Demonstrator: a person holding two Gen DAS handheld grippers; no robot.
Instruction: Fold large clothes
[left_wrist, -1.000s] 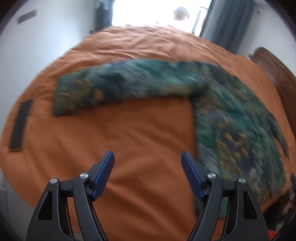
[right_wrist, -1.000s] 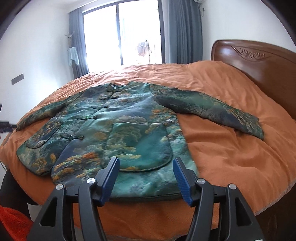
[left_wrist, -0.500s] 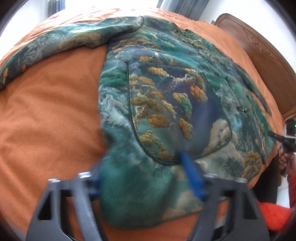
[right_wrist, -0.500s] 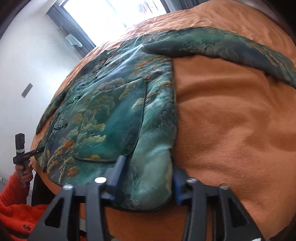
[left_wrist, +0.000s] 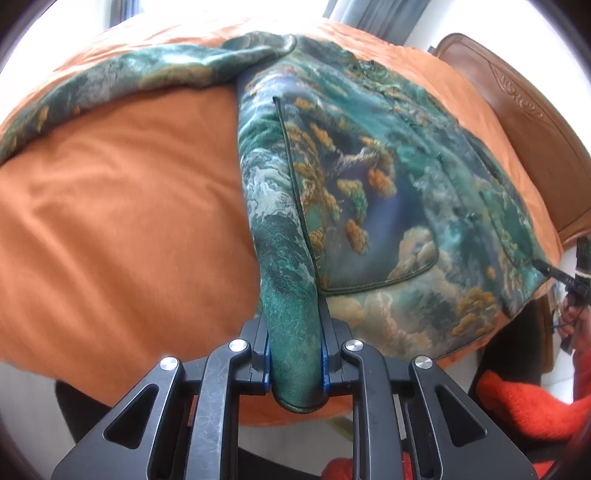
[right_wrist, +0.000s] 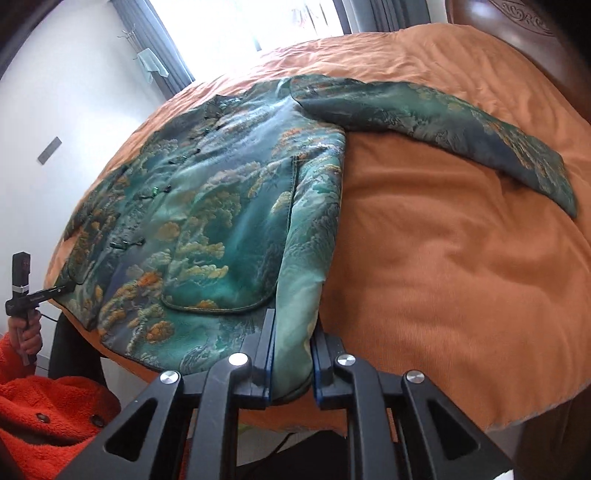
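Note:
A green patterned jacket (left_wrist: 369, 177) with gold and blue landscape print lies front up on an orange bed cover (left_wrist: 129, 221), sleeves spread out. It also shows in the right wrist view (right_wrist: 221, 206). My left gripper (left_wrist: 295, 369) is shut on the jacket's bottom left hem corner, at the bed's near edge. My right gripper (right_wrist: 291, 369) is shut on the bottom right hem corner. One sleeve (left_wrist: 129, 74) stretches left in the left wrist view; the other sleeve (right_wrist: 461, 122) stretches right in the right wrist view.
A dark wooden headboard (left_wrist: 524, 110) stands at the right side of the bed. A bright window with grey curtains (right_wrist: 173, 62) is at the far end. The person's orange fleece sleeve (right_wrist: 44, 417) is by the bed's near edge.
Both grippers moved down to the jacket's hem and closed on its two bottom corners; a second ago they were open above the bed.

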